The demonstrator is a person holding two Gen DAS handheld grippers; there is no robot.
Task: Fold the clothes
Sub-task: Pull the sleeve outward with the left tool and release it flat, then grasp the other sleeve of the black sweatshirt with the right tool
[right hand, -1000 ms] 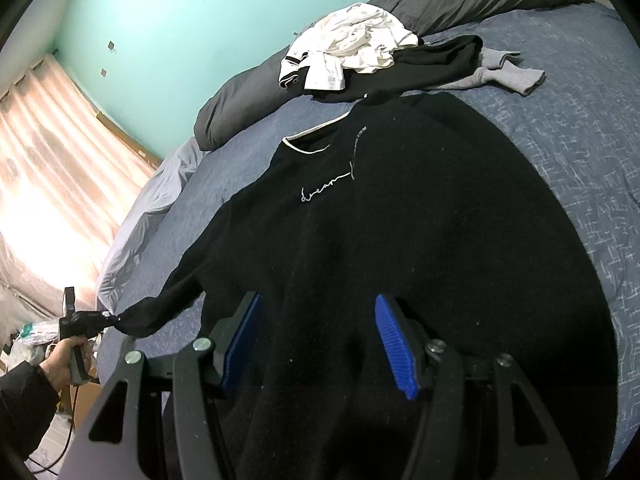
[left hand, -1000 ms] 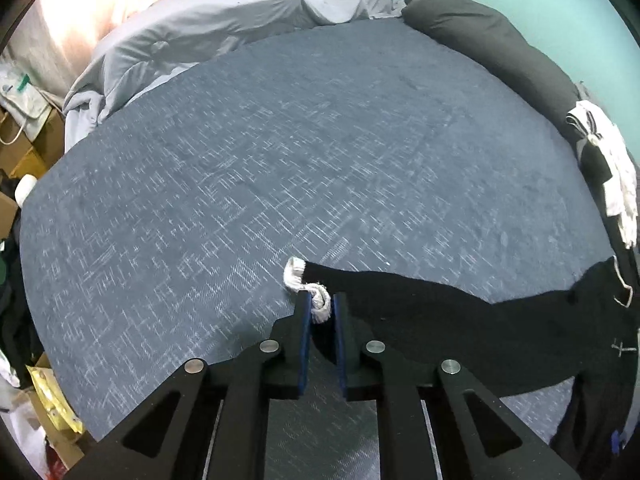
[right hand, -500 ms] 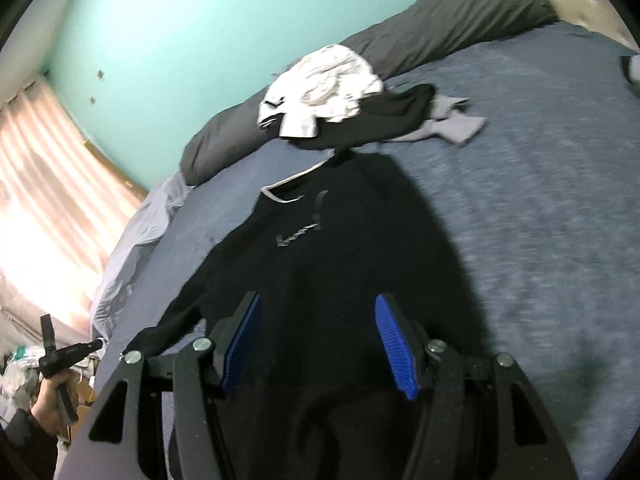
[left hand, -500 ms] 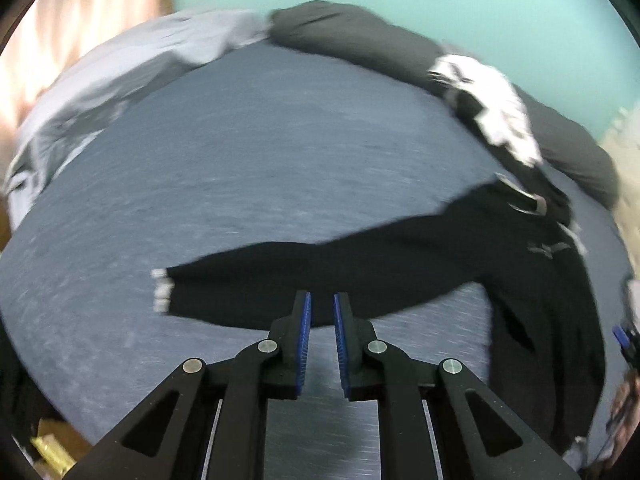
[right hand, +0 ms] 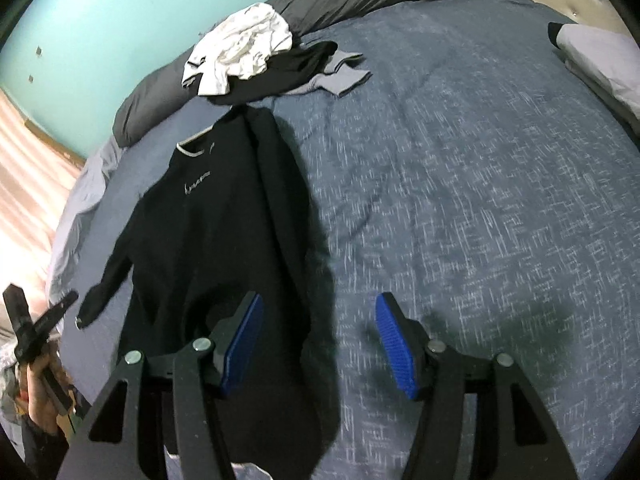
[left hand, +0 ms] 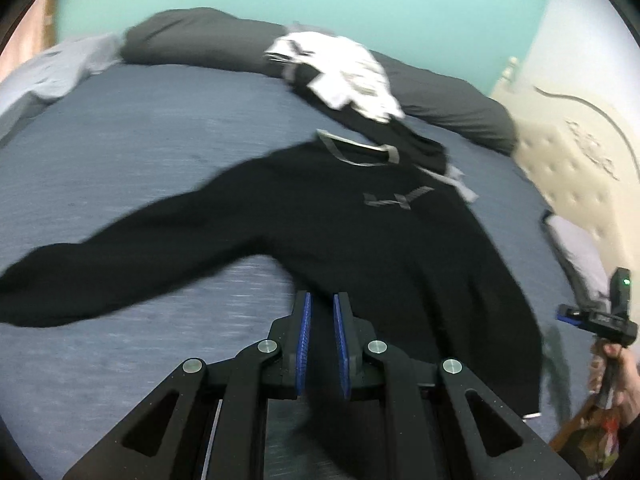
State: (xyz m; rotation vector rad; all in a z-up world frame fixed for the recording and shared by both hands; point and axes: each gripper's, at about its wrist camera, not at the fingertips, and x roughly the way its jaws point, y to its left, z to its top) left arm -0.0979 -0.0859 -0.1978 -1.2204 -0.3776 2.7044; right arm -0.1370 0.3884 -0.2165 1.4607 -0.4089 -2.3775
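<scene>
The black sweatshirt [right hand: 208, 240] lies lengthwise, collar away; the left gripper [left hand: 320, 340], nearly closed and empty, hovers over its hem; the right gripper [right hand: 320, 344] gapes half-wide, empty, at its right edge.

Your two wrist views look steeply down along their fingers, close above the bed [left hand: 120, 152]; both share the sweater [left hand: 360, 240] [right hand: 224, 232].

Home bedroom: bed [right hand: 460, 184], dark pillow [left hand: 200, 40], padded headboard [left hand: 568, 148].
</scene>
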